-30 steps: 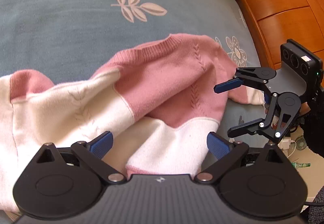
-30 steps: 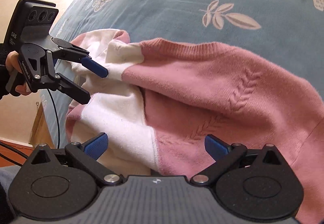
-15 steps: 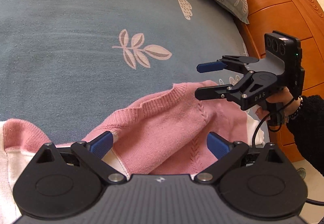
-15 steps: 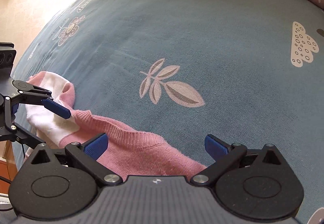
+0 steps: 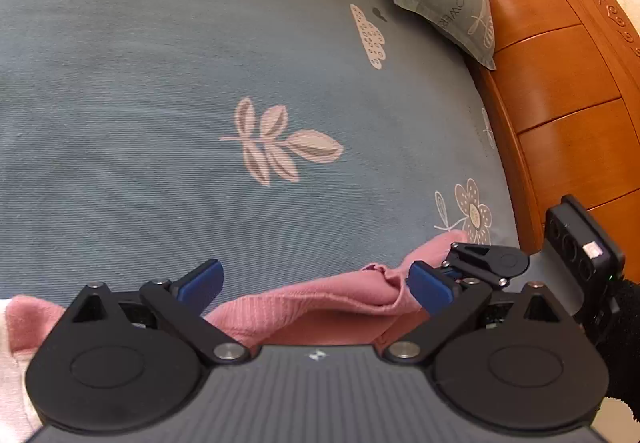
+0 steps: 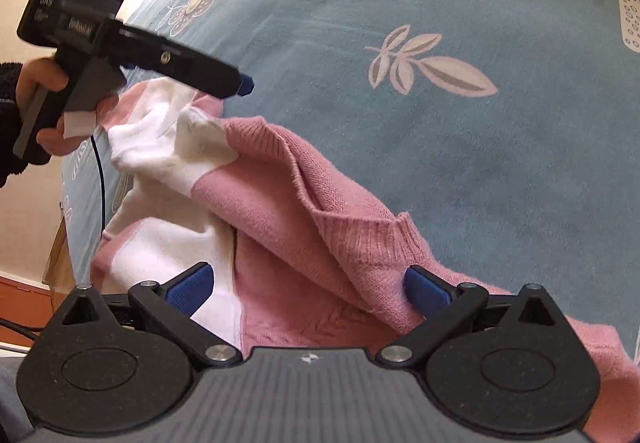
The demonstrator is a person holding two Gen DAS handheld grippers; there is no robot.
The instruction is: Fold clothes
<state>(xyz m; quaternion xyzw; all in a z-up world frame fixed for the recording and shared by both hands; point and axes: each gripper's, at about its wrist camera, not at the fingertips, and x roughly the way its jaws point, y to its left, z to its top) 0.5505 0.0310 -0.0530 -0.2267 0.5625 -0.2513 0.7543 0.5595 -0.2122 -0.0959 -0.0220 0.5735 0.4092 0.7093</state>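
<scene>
A pink and white knit sweater [image 6: 280,183] lies crumpled on the blue bedsheet [image 6: 500,171]. Its ribbed pink neckline [image 6: 372,239] is bunched against the right pad of my right gripper [image 6: 308,287], which is open over the pink body. A hand holds my left gripper [image 6: 240,83] above the white sleeve end, touching nothing. In the left wrist view my left gripper [image 5: 316,283] is open above a pink fold of the sweater [image 5: 320,307]. The right gripper's housing [image 5: 576,243] sits beside the fold's right end, its fingertips hidden.
The blue bedsheet [image 5: 200,83] with leaf and flower prints stretches away ahead. A grey pillow [image 5: 444,3] leans at the far right against an orange wooden headboard [image 5: 560,83]. The bed's left edge and the floor [image 6: 24,235] show past the sweater.
Both grippers lifted away from the sweater half a second ago. The right one has come back down to the pink neckline, and the left has tipped forward so the sweater sits low in its view.
</scene>
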